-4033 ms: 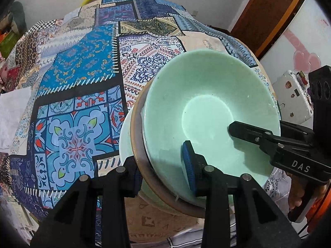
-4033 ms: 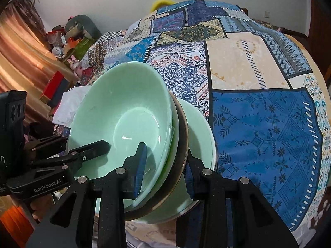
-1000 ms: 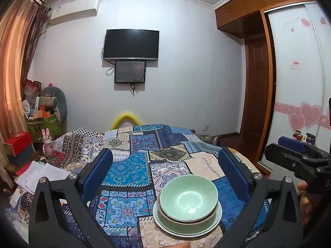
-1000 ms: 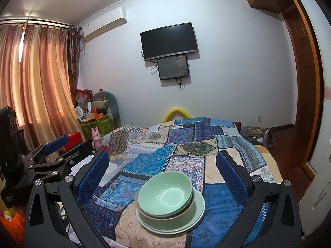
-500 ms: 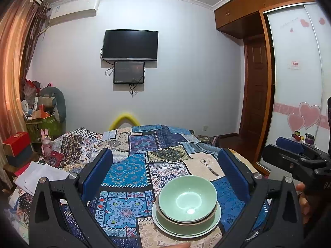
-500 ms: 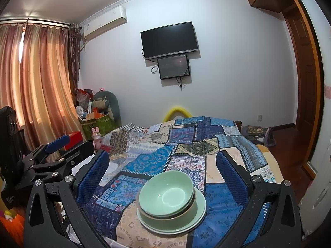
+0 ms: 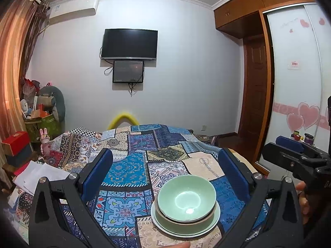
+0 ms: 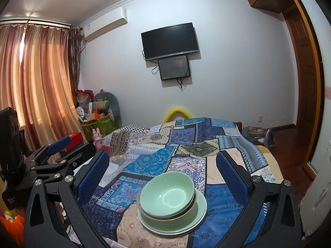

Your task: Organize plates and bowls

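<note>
On the patchwork bed [image 7: 132,165] our green bowl [image 7: 186,198] sits nested in another bowl on a plate [image 8: 198,211]. Left tongs [image 7: 165,177] and right tongs [image 8: 162,177] gape wide, empty; stacking looks finished.

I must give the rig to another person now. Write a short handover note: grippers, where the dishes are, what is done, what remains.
Left gripper: open, empty, held back from the stack.
Right gripper: open, empty, also held back.
Dishes: the green bowl sits in a brown-rimmed bowl, on a green plate, near the front edge of the patchwork bedspread.
Done: all visible dishes are stacked.
Left: no loose dishes in view; check outside the frame.
</note>
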Demonstrator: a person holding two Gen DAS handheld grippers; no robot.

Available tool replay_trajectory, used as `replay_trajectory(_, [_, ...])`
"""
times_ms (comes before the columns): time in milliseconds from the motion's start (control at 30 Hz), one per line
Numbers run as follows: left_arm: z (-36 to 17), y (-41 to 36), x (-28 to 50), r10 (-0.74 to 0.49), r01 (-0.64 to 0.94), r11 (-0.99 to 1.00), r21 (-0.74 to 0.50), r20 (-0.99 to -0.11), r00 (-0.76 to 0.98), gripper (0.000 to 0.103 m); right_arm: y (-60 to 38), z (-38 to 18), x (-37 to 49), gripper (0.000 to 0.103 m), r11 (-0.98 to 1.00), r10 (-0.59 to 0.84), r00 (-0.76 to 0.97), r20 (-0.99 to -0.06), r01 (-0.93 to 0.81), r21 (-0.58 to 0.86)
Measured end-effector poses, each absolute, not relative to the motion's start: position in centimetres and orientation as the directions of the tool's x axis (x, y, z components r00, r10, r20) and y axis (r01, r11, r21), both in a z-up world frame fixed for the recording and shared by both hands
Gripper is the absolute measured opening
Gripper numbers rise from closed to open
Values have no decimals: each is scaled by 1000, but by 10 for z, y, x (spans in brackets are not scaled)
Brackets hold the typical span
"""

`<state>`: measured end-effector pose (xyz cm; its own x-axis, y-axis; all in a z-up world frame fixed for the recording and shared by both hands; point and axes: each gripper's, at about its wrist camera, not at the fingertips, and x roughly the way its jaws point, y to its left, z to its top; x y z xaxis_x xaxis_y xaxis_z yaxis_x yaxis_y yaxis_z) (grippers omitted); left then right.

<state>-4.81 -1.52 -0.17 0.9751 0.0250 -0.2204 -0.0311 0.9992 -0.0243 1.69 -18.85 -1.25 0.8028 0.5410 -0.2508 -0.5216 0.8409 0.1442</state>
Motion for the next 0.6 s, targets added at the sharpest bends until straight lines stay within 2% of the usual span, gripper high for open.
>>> replay_trajectory(600, [-1,-17,-47,7,-17,999,-43,-223,975,103,-190,-13,19,103,838,546,798,-255,-523,156])
